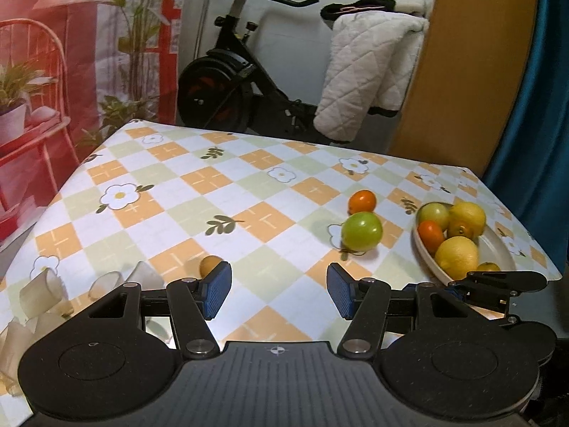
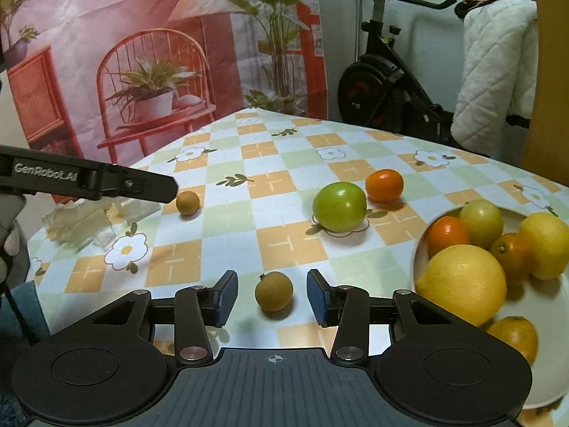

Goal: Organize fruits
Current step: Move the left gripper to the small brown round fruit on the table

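Note:
A white bowl (image 2: 554, 356) at the table's right holds two lemons, small oranges and a green fruit. On the checked cloth lie a green fruit (image 2: 339, 206), an orange one (image 2: 384, 185) and two small brown fruits. My right gripper (image 2: 272, 297) is open, its jaws either side of the near brown fruit (image 2: 274, 291), not touching it. My left gripper (image 1: 279, 290) is open and empty; the other brown fruit (image 1: 209, 265) sits just behind its left finger. In the left wrist view the green fruit (image 1: 362, 231) and the bowl (image 1: 498, 249) lie ahead to the right.
Crumpled clear plastic (image 2: 85, 224) lies at the table's left edge. The left gripper's body (image 2: 89, 178) reaches in from the left. An exercise bike (image 1: 231, 82) and a white quilted cover (image 1: 370, 71) stand beyond the table.

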A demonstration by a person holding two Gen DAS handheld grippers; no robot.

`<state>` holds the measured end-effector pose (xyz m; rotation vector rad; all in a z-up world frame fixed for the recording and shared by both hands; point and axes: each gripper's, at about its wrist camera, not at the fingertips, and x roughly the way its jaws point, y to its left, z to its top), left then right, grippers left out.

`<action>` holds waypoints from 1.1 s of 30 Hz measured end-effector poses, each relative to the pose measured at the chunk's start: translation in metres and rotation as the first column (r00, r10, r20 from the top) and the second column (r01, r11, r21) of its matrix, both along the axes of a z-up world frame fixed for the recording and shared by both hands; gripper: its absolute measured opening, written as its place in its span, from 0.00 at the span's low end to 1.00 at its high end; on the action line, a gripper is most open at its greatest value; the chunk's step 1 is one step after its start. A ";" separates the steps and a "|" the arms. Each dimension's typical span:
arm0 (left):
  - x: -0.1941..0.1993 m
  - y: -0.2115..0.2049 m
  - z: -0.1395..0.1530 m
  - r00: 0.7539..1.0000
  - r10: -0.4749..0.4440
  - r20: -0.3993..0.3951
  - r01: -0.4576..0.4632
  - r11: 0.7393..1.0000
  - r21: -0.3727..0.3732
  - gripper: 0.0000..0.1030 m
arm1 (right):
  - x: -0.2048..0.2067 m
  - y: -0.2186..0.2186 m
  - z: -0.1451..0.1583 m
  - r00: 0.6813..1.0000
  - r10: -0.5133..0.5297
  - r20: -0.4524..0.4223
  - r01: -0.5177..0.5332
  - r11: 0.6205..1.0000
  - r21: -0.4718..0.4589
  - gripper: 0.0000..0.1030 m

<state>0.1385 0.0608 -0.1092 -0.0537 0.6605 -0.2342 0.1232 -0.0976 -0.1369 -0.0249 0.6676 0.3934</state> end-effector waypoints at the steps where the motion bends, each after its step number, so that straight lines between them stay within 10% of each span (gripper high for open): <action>1: 0.000 0.001 -0.001 1.000 0.006 0.001 -0.006 1.000 0.001 0.60 | 0.002 0.001 -0.002 1.000 0.004 -0.004 -0.004 1.000 -0.002 0.36; 33: 0.021 0.011 -0.022 0.992 0.125 0.014 -0.126 0.989 0.074 0.60 | -0.003 -0.012 -0.022 0.997 -0.065 0.052 0.060 0.994 0.090 0.24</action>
